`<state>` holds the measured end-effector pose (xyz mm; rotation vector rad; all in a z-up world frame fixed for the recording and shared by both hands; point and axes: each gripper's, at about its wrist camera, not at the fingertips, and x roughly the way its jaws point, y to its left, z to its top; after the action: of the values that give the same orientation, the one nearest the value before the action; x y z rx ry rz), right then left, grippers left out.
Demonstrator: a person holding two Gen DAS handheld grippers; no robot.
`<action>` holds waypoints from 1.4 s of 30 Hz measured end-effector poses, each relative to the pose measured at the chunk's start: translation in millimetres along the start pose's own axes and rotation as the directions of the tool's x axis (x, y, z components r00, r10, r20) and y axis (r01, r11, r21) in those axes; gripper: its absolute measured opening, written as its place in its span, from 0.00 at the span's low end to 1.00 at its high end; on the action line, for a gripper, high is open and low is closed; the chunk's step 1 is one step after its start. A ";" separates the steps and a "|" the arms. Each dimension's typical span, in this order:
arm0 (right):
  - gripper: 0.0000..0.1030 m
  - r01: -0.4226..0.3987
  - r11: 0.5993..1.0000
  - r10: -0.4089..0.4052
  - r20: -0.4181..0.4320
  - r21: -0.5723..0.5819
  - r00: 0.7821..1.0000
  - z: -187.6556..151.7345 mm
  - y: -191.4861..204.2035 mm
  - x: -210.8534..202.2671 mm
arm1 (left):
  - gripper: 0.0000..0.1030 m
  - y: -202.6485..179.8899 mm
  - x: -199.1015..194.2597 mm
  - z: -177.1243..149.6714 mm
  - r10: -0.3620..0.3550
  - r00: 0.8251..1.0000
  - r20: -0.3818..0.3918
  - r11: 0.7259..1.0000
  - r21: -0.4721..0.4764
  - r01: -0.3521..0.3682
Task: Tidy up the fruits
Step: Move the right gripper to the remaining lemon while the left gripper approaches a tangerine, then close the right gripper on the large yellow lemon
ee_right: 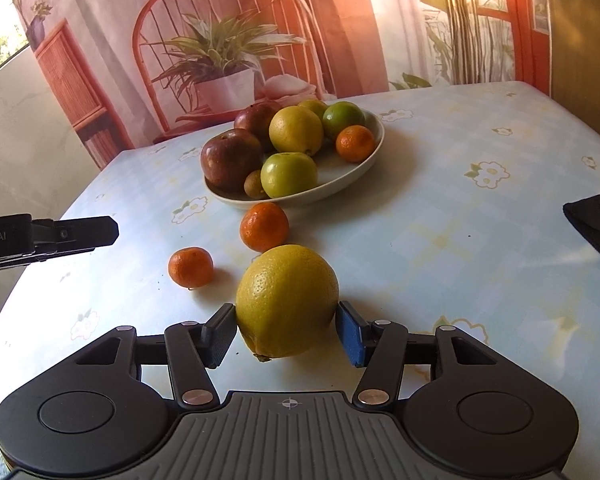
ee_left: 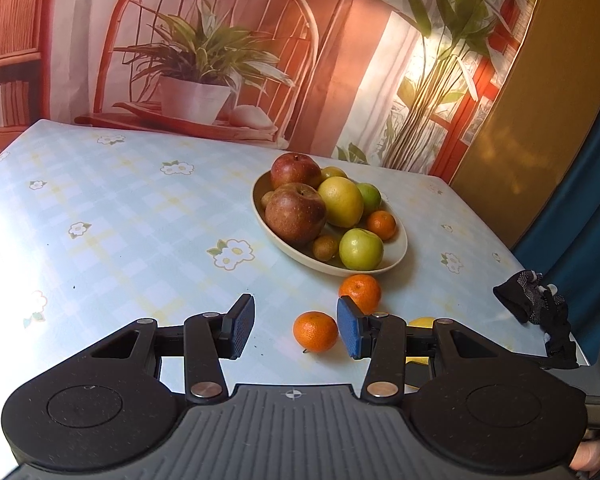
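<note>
R gripper (ee_right: 286, 330) jaws clamp large yellow round citrus (ee_right: 287, 300), lower centre. L gripper (ee_left: 296, 326) jaws wide, nothing held, small orange mandarin (ee_left: 315, 331) between.

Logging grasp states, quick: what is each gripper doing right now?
Left gripper: jaws open, holding nothing.
Right gripper: jaws closed on the large yellow citrus.

Large yellow citrus fruit (ee_left: 421, 322) mostly hidden behind left tool's arm; black fabric glove (ee_right: 596, 220) cut by right frame edge.
</note>
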<state>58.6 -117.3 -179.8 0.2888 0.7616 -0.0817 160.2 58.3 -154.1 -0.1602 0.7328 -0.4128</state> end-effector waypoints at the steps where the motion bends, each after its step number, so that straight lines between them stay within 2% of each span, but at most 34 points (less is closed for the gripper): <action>1: 0.49 0.001 1.000 -0.001 0.001 -0.018 1.000 -0.5 2.3 0.0 | 0.46 0.8 1.1 -0.2 -0.009 1.000 -0.005 1.000 -0.010 0.009; 5: 0.49 -0.037 0.995 0.037 -0.004 -0.093 0.999 -3.4 14.3 1.6 | 0.46 1.7 6.0 -0.4 -0.043 0.999 -0.023 0.998 -0.048 0.042; 9: 0.49 -0.015 0.981 0.017 0.008 -0.192 1.000 -5.4 27.6 3.0 | 0.45 -5.3 17.7 1.4 -0.084 0.995 -0.060 0.995 -0.050 0.081; 11: 0.49 -0.016 0.980 0.019 0.009 -0.199 1.000 -4.9 28.0 3.0 | 0.45 -9.3 27.2 3.3 -0.117 0.989 -0.088 0.992 -0.059 0.112; 17: 0.49 -0.055 0.984 0.056 0.000 -0.170 0.998 -4.4 18.1 1.4 | 0.45 -27.7 56.0 7.5 -0.168 0.972 -0.162 0.986 -0.050 0.161; 24: 0.49 -0.099 0.984 0.097 -0.020 -0.150 0.995 -5.7 7.4 -1.8 | 0.45 -41.3 75.8 4.1 -0.242 0.944 -0.226 0.970 -0.067 0.232; 31: 0.49 -0.156 0.985 0.153 -0.043 -0.078 0.987 -10.1 -10.4 -6.7 | 0.47 -49.1 81.3 -0.8 -0.290 0.924 -0.251 0.957 -0.054 0.285; 42: 0.42 -0.192 0.980 0.190 -0.044 -0.052 0.981 -12.8 -21.0 -18.0 | 0.47 -54.3 80.9 -2.4 -0.277 0.931 -0.239 0.960 -0.039 0.276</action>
<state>33.3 -134.3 -181.0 0.3092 0.7695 0.1272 195.8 -25.0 -190.3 -0.2213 0.9568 -0.7088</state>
